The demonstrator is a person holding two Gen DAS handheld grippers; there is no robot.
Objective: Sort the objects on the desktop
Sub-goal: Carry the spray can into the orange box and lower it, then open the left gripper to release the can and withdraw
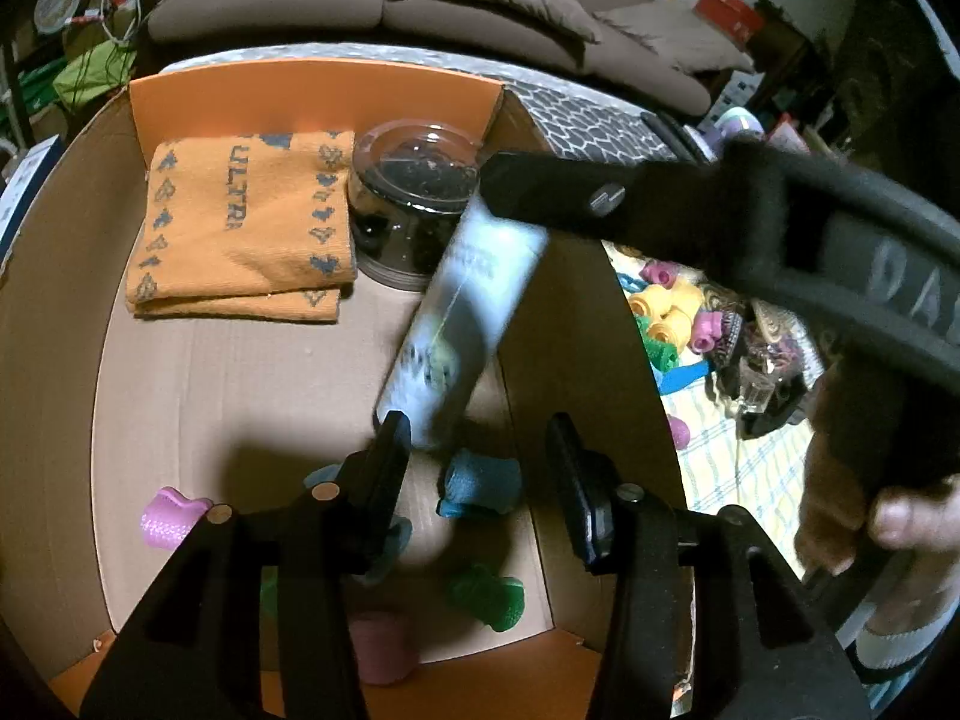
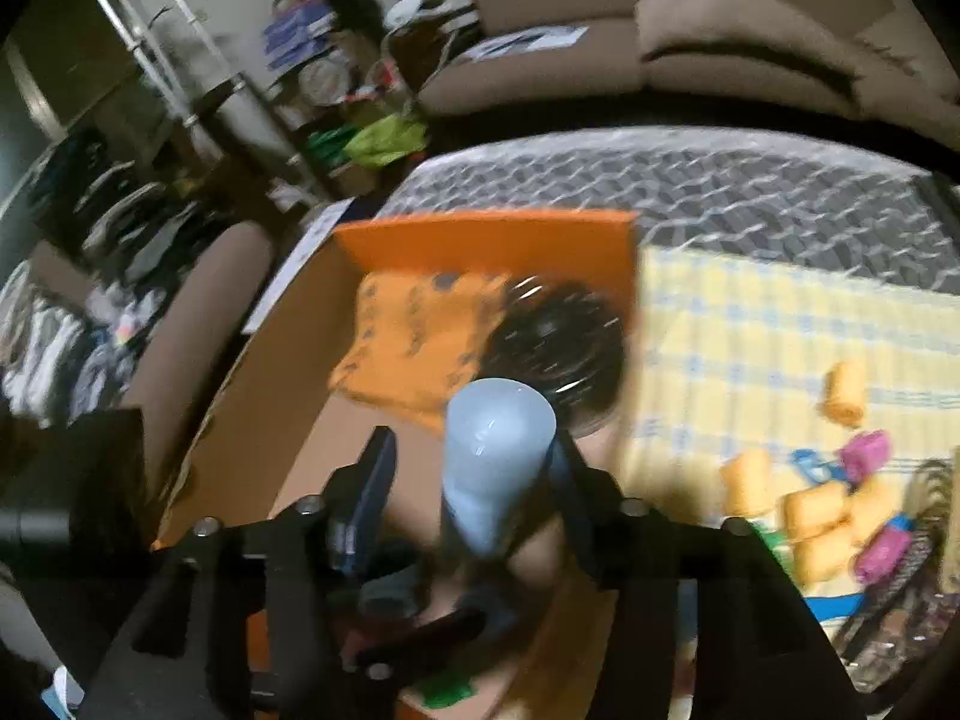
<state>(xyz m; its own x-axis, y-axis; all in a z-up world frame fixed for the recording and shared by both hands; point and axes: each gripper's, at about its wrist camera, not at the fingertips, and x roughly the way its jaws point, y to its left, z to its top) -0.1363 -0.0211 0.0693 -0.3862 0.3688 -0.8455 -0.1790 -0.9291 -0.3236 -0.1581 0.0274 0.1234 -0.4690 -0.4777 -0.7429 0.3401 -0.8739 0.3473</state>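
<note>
A pale blue bottle (image 1: pixel 462 312) hangs tilted and blurred inside the cardboard box (image 1: pixel 180 396), just below my right gripper's fingers (image 1: pixel 558 195). In the right wrist view the bottle (image 2: pixel 498 462) lies against the right finger, with a gap to the left finger. My right gripper (image 2: pixel 474 468) is open. My left gripper (image 1: pixel 480 444) is open and empty, low over the box floor near the bottle's lower end. In the box lie a folded orange towel (image 1: pixel 240 228), a clear domed container (image 1: pixel 414 198) and small blue (image 1: pixel 480 483), pink (image 1: pixel 168 519) and green (image 1: pixel 486 597) toys.
To the right of the box, on a yellow checked cloth (image 2: pixel 750 324), lie several yellow, pink and green toys (image 2: pixel 822 516) and a basket (image 1: pixel 762 360). A brown sofa (image 1: pixel 480 0) stands behind the table. The box's right wall (image 1: pixel 576 360) stands between box and cloth.
</note>
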